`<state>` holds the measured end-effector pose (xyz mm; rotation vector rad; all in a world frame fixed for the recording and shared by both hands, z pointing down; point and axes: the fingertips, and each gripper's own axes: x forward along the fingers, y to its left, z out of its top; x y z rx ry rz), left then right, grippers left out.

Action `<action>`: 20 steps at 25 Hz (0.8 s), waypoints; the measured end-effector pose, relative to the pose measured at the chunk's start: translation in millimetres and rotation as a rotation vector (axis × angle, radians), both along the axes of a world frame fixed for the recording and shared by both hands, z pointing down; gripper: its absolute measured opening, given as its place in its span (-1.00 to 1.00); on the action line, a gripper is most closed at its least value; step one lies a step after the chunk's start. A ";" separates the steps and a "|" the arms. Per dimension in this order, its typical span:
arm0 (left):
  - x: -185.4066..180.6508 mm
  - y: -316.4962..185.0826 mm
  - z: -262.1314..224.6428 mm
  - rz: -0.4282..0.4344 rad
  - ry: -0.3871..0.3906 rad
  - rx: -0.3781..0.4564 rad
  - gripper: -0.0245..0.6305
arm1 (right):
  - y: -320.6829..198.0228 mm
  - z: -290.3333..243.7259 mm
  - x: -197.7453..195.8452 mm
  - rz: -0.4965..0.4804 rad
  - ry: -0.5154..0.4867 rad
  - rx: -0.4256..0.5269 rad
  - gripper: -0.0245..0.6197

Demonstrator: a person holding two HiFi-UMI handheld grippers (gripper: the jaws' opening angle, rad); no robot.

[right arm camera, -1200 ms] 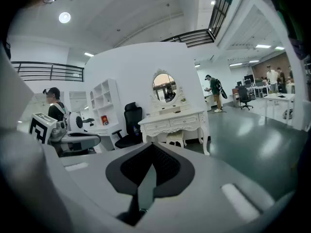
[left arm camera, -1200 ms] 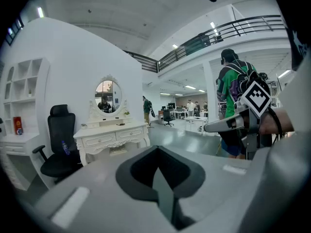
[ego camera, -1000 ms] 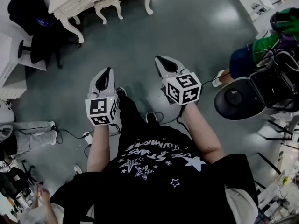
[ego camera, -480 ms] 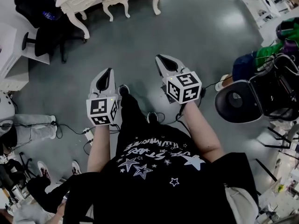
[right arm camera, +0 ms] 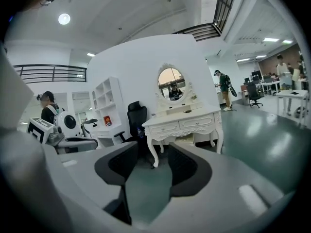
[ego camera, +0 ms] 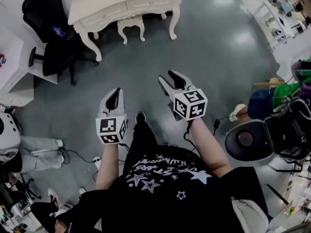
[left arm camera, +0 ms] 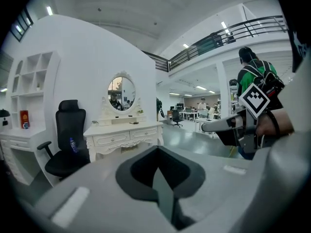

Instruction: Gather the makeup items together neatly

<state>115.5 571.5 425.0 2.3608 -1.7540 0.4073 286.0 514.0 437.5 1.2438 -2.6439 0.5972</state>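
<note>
Grey-white left gripper (ego camera: 115, 93) clenched shut, empty. Right gripper (ego camera: 166, 76) jaws just been opening, now apart, only green floor (ego camera: 214, 47) between them. Both held over the floor, well short of the white dressing table (ego camera: 127, 6). Makeup items (right arm camera: 187, 111): small bits on its top, too small to identify.

A glossy grey-green floor (ego camera: 218, 57) is spreading across the head view, catching pale light at the upper right. A white carved tabletop (ego camera: 121, 6) is standing at top centre, a matching stool (ego camera: 131, 25) sitting just in front and a black office chair (ego camera: 58, 57) at its left. In the right gripper view an oval mirror (right arm camera: 170, 84) is rising above it against a curved white wall (right arm camera: 146, 57), with white shelving (right arm camera: 108, 101) standing left of centre and a round ceiling lamp (right arm camera: 63, 18) glowing upper left.
</note>
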 end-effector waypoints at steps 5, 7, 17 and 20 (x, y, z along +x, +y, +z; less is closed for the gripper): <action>-61.5 -87.2 -2.5 0.005 0.046 -0.004 -0.92 | -81.3 2.7 -59.5 0.001 0.021 -0.045 0.12; -85.8 -116.8 -3.0 0.005 0.057 -0.010 -0.92 | -109.5 3.9 -82.0 -0.005 0.024 -0.068 0.14; -165.4 -225.1 -0.8 0.023 0.051 -0.020 -0.92 | -218.3 3.7 -156.7 0.012 0.046 -0.081 0.15; -171.1 -251.0 0.4 0.028 0.066 -0.031 -0.92 | -245.3 10.7 -160.5 0.020 0.058 -0.100 0.16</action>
